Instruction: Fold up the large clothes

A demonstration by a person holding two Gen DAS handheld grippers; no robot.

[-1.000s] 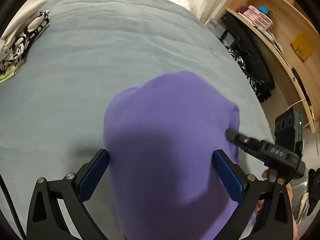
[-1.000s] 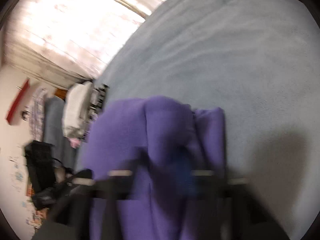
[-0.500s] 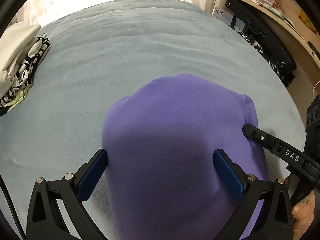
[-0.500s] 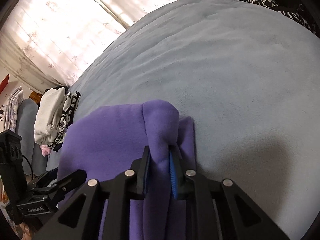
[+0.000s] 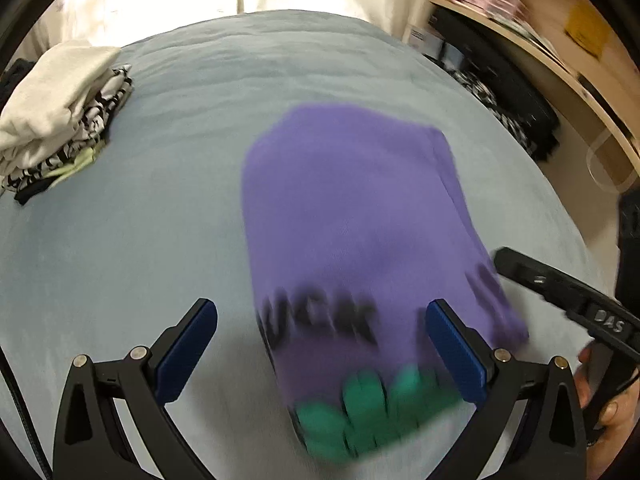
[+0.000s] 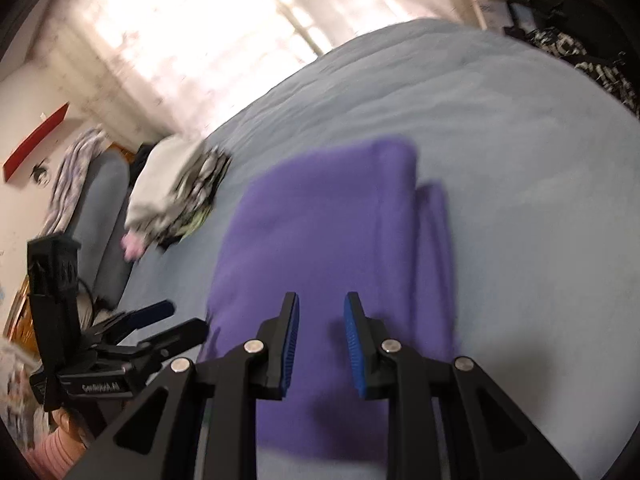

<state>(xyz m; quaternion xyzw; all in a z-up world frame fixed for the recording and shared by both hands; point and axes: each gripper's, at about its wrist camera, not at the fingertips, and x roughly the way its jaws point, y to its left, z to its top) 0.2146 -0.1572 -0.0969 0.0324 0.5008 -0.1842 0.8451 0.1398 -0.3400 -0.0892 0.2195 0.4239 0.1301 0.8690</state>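
A purple garment point(image 5: 348, 208) lies folded on the grey-blue bed point(image 5: 140, 240); black lettering and a green print show at its near end. My left gripper point(image 5: 320, 320) hovers above that end, open wide, pressing on nothing. In the right wrist view the purple garment point(image 6: 320, 220) lies flat with a narrow fold along its right side. My right gripper point(image 6: 321, 312) hangs over its near part with its jaws opening; cloth lies below the gap, but the pads do not pinch it. Each gripper appears in the other's view: the right gripper point(image 5: 560, 292) and the left gripper point(image 6: 160, 320).
A stack of folded clothes point(image 5: 60, 112), white on top, sits at the bed's far left, and shows again as the stack point(image 6: 176, 184). A wooden shelf point(image 5: 540, 52) and dark bags point(image 5: 512, 112) stand beside the bed on the right. A bright curtained window point(image 6: 200, 20) lies beyond.
The right gripper has let go of the pinched fold and its jaws have parted. Both grippers have drawn back, and the garment's printed near end now shows.
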